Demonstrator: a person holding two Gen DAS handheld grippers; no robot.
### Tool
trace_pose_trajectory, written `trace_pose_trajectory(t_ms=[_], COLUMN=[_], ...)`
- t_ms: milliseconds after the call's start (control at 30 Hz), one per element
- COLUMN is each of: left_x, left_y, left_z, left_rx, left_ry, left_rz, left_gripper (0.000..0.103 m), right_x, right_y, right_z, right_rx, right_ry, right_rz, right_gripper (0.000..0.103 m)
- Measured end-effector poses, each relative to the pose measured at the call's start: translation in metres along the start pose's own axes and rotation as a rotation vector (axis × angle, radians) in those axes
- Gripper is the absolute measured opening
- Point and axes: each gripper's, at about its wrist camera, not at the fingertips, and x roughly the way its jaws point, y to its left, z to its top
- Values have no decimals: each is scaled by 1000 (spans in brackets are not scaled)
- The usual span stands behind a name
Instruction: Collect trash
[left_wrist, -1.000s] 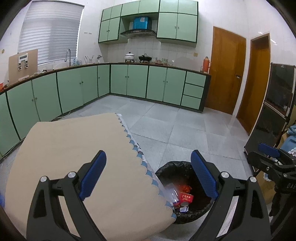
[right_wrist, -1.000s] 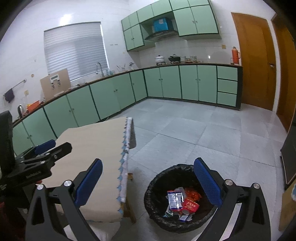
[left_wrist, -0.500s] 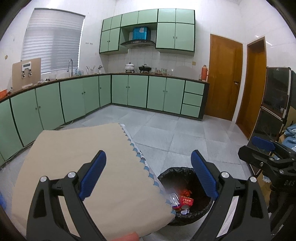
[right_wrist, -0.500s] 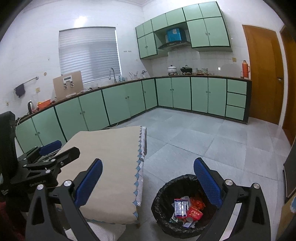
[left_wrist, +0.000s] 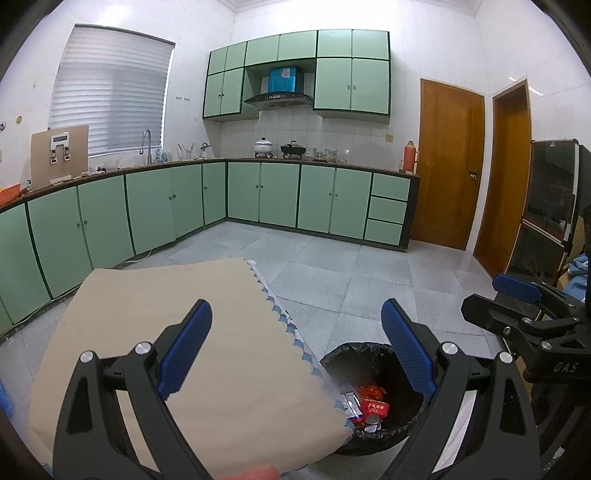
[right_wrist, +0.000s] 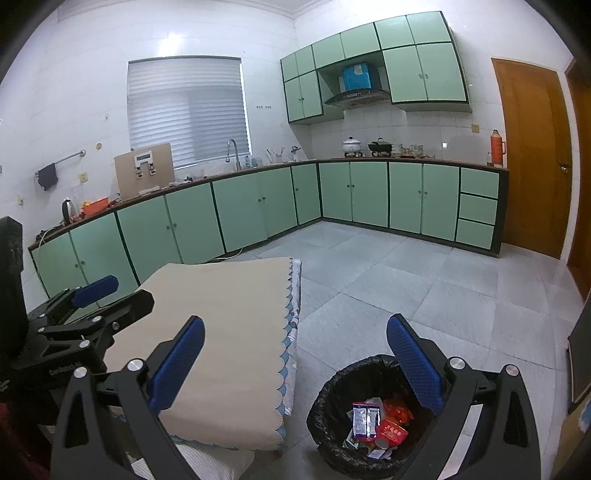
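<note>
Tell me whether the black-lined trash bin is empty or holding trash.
Holding trash: the trash bin shows a silver-blue wrapper and red packets inside.

We note green cabinets (left_wrist: 280, 199) lining two white-tiled walls (right_wrist: 74, 92), a blinded window (left_wrist: 110, 96), grey tiled floor (right_wrist: 406, 288), and wooden doors (left_wrist: 448, 177).

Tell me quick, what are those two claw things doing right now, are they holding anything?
Left gripper: jaws wide open, holding nothing.
Right gripper: jaws wide open, holding nothing.
</note>
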Motion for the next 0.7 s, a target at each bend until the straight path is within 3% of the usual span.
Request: trace_pose_trajectory(t_ms=[700], left_x=[-2], left_y=[-2], left_z=[-4], left_rx=[1], left_ry=[-7], left_rz=[7], left_gripper=[90], right_x=[1], right_y=[4], right_z=[-1], right_rx=[0], right_ry=[0], right_rz=[6], right_gripper=[97])
